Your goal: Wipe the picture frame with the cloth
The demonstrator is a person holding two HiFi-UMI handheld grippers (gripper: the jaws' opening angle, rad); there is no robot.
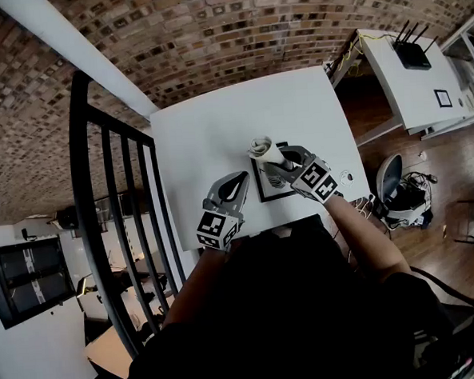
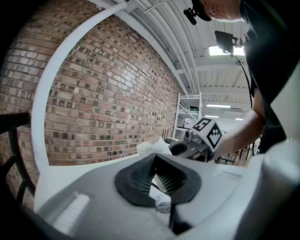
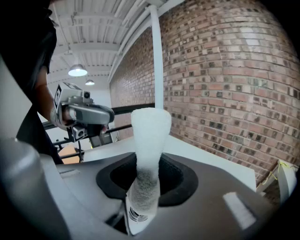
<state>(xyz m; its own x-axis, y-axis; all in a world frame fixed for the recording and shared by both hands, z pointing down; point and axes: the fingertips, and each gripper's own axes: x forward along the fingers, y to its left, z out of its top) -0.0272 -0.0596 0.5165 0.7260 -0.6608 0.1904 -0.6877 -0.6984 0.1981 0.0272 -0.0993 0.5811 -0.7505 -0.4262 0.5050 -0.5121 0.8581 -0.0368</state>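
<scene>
A black picture frame (image 1: 266, 192) lies flat on the white table (image 1: 217, 130), near its front edge. My right gripper (image 1: 277, 160) reaches over the frame from the right and is shut on a rolled white cloth (image 1: 262, 149), whose free end sticks out over the frame's far edge. In the right gripper view the cloth (image 3: 149, 140) stands up between the black pads (image 3: 176, 180). My left gripper (image 1: 238, 183) rests just left of the frame, fingertips together with nothing between them. From the left gripper view I see the cloth (image 2: 154, 146) and the right gripper (image 2: 187, 149) ahead.
A black metal railing (image 1: 109, 200) runs along the table's left side. A brick wall (image 1: 211, 34) stands behind the table. To the right are a white desk with a router (image 1: 411, 54) and an office chair (image 1: 393, 185) on the wooden floor.
</scene>
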